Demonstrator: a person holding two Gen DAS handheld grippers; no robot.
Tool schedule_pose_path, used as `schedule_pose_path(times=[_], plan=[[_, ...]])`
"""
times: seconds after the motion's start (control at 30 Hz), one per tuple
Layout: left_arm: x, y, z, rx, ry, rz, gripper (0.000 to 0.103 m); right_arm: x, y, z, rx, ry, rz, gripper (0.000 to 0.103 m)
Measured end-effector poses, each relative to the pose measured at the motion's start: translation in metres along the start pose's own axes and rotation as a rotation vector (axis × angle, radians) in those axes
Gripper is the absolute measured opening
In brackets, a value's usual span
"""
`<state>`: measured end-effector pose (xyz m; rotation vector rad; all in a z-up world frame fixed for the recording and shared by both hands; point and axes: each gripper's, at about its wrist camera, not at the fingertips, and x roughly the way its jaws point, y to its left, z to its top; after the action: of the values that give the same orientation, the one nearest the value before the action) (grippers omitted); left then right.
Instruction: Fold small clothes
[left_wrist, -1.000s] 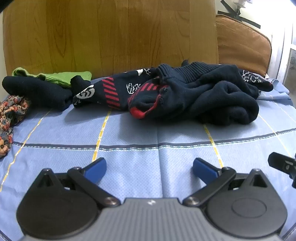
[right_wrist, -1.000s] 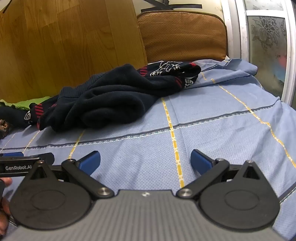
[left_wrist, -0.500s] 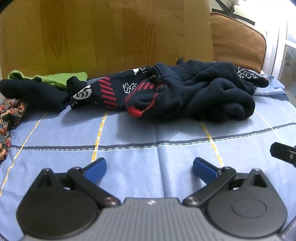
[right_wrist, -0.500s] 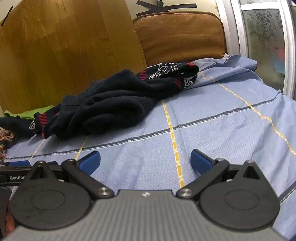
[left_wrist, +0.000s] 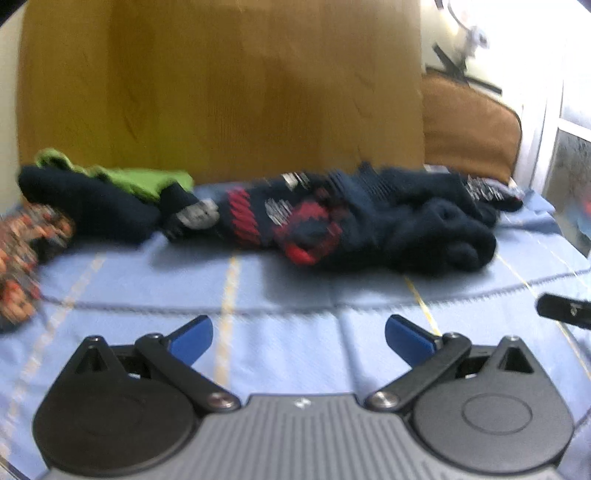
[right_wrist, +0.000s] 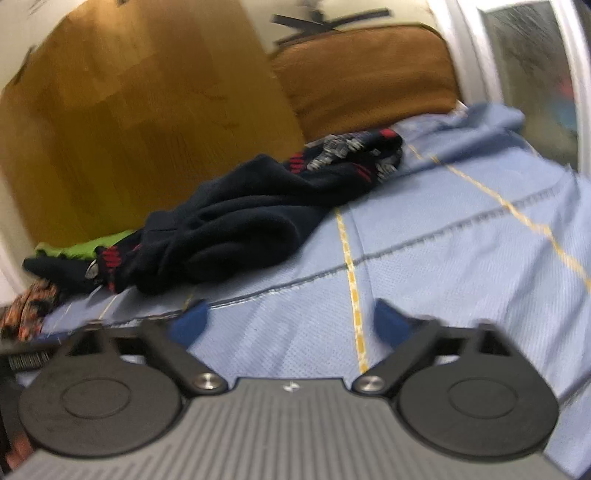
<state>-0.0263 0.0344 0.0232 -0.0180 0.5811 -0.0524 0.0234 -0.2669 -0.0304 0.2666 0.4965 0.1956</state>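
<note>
Both the left gripper (left_wrist: 298, 334) and right gripper (right_wrist: 291, 320) are spread wide and hold nothing, low over the blue sheet (right_wrist: 461, 266). The dark clothes (left_wrist: 369, 221) lie heaped ahead near the headboard (left_wrist: 221, 92). Best to pick one garment by its nearest edge and drag it onto bare sheet before folding

A woven, matt blue bedsheet (right_wrist: 461, 266) is seen under soft knitted navy clothes (right_wrist: 236, 225). Behind, a smooth wooden board (left_wrist: 221, 92) is shown.
</note>
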Motion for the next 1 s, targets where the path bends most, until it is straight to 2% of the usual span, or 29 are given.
schedule_pose_path(times=[0.07, 0.1, 0.23, 0.3, 0.4, 0.47, 0.5, 0.57, 0.63, 0.67, 0.7, 0.73, 0.77, 0.87, 0.97, 1.0], plan=[[-0.006, 0.012, 0.013, -0.007, -0.043, 0.017, 0.103, -0.004, 0.001, 0.012, -0.090, -0.029, 0.035, 0.059], [-0.006, 0.017, 0.021, -0.005, -0.062, 0.015, 0.103, -0.005, 0.001, 0.021, -0.128, -0.051, 0.043, 0.056], [0.008, 0.013, 0.047, 0.078, -0.092, -0.023, 0.098, 0.007, 0.007, 0.066, -0.307, -0.128, 0.065, 0.054], [0.018, 0.000, 0.051, 0.167, -0.106, -0.051, 0.097, 0.027, 0.010, 0.088, -0.396, -0.108, 0.101, 0.054], [0.043, -0.021, 0.049, 0.310, -0.087, -0.069, 0.093, 0.066, 0.011, 0.108, -0.479, -0.048, 0.126, 0.054], [0.064, -0.028, 0.048, 0.365, -0.049, -0.059, 0.072, 0.090, 0.013, 0.115, -0.506, -0.008, 0.145, 0.055], [0.072, -0.029, 0.048, 0.364, -0.030, -0.066, 0.067, 0.103, 0.014, 0.117, -0.513, 0.017, 0.156, 0.056], [0.089, -0.026, 0.050, 0.342, 0.017, -0.104, 0.044, 0.129, 0.018, 0.118, -0.541, 0.056, 0.156, 0.060], [0.099, -0.021, 0.050, 0.311, 0.046, -0.133, 0.035, 0.151, 0.020, 0.115, -0.570, 0.087, 0.148, 0.059], [0.099, -0.019, 0.050, 0.297, 0.042, -0.141, 0.027, 0.159, 0.019, 0.113, -0.569, 0.101, 0.149, 0.047], [0.097, -0.017, 0.051, 0.285, 0.037, -0.142, 0.022, 0.163, 0.018, 0.113, -0.559, 0.110, 0.156, 0.009], [0.092, -0.014, 0.053, 0.278, 0.023, -0.134, 0.019, 0.162, 0.019, 0.115, -0.544, 0.122, 0.164, 0.010], [0.083, -0.012, 0.056, 0.272, -0.007, -0.125, 0.018, 0.155, 0.021, 0.118, -0.522, 0.098, 0.160, 0.010], [0.049, -0.001, 0.073, 0.216, -0.111, -0.128, 0.012, 0.109, 0.026, 0.136, -0.469, -0.047, 0.168, 0.010], [0.006, 0.003, 0.093, 0.162, -0.237, -0.146, 0.011, 0.046, 0.041, 0.159, -0.457, -0.209, 0.177, 0.010], [-0.012, 0.002, 0.098, 0.157, -0.293, -0.143, 0.007, 0.024, 0.048, 0.166, -0.464, -0.263, 0.174, 0.009]])
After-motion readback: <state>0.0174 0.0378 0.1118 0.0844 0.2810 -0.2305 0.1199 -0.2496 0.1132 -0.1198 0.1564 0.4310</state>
